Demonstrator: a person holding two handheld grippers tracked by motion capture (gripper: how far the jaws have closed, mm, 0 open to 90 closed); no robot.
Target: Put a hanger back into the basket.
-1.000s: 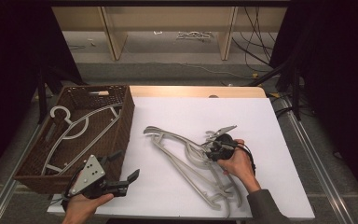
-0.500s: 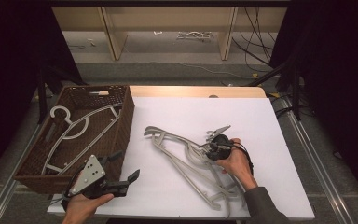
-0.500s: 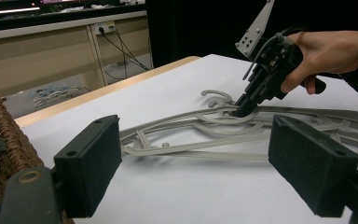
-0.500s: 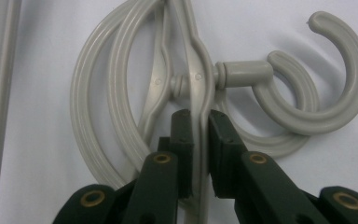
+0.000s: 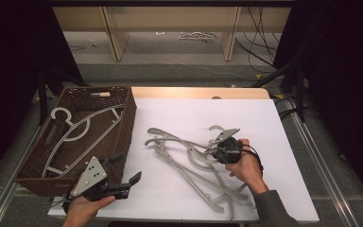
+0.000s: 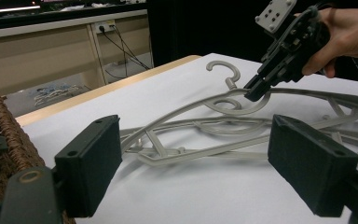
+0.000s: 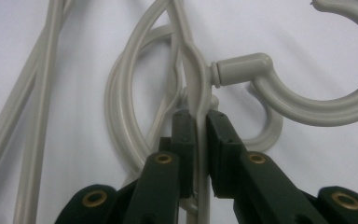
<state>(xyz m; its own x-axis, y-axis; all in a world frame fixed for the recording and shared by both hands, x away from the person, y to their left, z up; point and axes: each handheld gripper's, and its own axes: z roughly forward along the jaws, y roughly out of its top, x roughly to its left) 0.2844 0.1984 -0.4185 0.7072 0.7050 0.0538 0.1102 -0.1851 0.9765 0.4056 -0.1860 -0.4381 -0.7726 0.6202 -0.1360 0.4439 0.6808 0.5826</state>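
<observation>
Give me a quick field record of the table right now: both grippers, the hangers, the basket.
left gripper: open, jaws wide apart, holding nothing, at the near edge beside the basket
right gripper: jaws closed on the top hanger's frame next to its hook
top hanger: grey plastic, gripped just beside the hook
hanger pile: several grey hangers tangled on the white table
basket: brown wicker, at table's left, one hanger inside
</observation>
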